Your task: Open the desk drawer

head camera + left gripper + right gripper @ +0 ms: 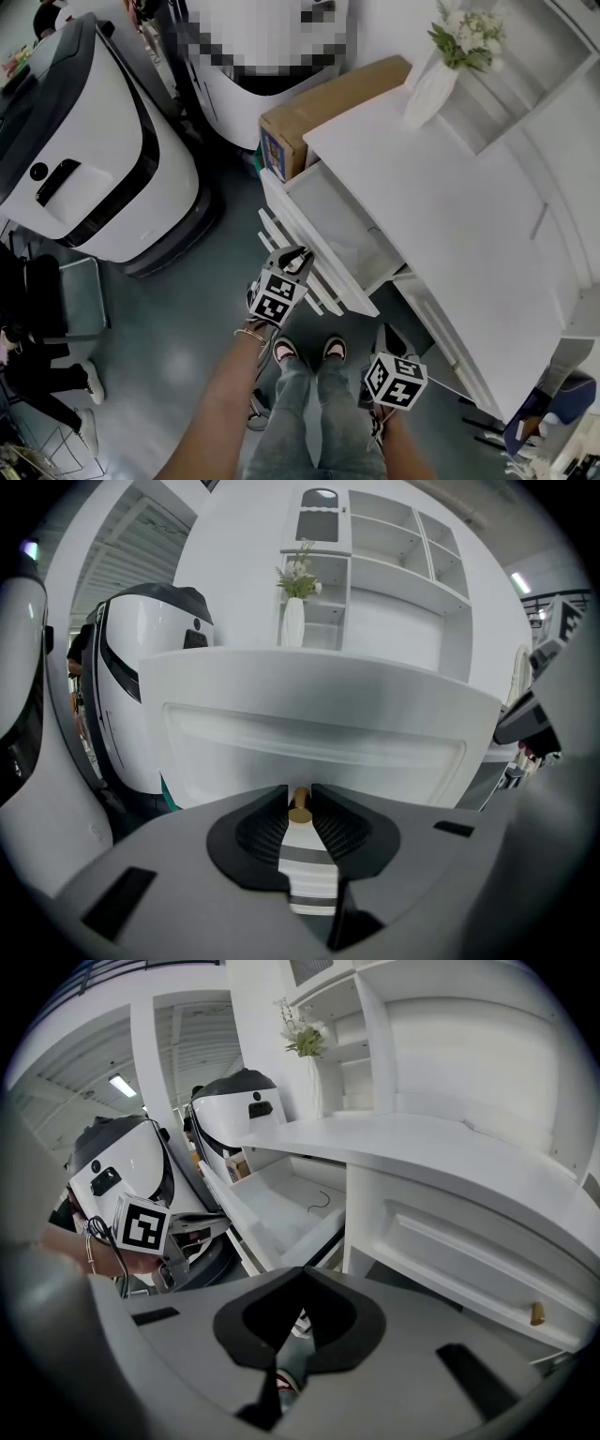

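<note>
So the desk drawer [342,230] is seen pulled well out of the white desk [450,216], at its left end. The inside is pretty much bare, apart from a thin dark squiggle [322,1201] lying on the bottom, too small to be identified. The left gripper [298,259] is parked right at the drawer's front panel. In the left gripper view its 2 jaws are clamped on the little brass knob [300,804], with 1 ribbed pad on each side of it.

The right gripper [385,332] is held lower down and well apart from the drawer, near the person's right leg. Its jaws are closed together with nothing caught between them, which is shown clearly in the right gripper view. In that same view a 2nd drawer [469,1251] can be seen to the right, closed, with a 2nd knob [537,1313] on its front.

On the desk top a white vase [429,92] with a few flowers is stood toward the back. A cardboard box [323,108] is tucked against the desk's side, just beside the open drawer. A big white machine [89,155] is parked on the grey floor off to the left. A pair of shoes [284,350] is visible just below the left gripper.
</note>
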`<control>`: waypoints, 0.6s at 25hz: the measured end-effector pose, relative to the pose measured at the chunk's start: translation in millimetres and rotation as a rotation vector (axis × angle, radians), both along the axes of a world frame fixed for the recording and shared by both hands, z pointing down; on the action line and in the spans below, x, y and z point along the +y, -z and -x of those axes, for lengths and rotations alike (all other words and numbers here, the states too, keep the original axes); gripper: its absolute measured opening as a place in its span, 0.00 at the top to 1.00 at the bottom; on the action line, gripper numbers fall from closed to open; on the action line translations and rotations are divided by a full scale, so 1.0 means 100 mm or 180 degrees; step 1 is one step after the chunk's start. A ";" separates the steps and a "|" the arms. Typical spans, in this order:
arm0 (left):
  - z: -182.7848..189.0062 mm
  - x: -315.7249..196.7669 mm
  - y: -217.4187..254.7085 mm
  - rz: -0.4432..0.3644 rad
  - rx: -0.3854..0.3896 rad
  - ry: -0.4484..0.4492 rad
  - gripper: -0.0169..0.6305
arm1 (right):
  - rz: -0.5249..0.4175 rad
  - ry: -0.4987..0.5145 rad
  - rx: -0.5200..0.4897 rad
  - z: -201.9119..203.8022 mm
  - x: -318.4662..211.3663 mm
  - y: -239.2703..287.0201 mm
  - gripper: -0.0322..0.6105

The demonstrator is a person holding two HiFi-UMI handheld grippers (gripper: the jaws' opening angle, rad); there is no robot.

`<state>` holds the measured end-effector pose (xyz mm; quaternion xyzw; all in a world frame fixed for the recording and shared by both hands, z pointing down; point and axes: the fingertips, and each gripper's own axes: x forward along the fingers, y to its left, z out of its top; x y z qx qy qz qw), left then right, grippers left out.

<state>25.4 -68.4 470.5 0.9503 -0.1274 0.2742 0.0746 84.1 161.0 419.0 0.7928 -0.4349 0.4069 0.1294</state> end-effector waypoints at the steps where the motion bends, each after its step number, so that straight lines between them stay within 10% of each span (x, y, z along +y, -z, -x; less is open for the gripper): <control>1: 0.00 0.00 0.00 0.0020 -0.0001 0.0033 0.84 | 0.0002 0.0012 0.0005 0.00 0.00 0.01 0.94; 15: 0.05 0.00 0.30 0.0121 0.0100 0.0372 0.83 | -0.0201 0.0136 0.0084 -0.21 -0.10 0.39 0.94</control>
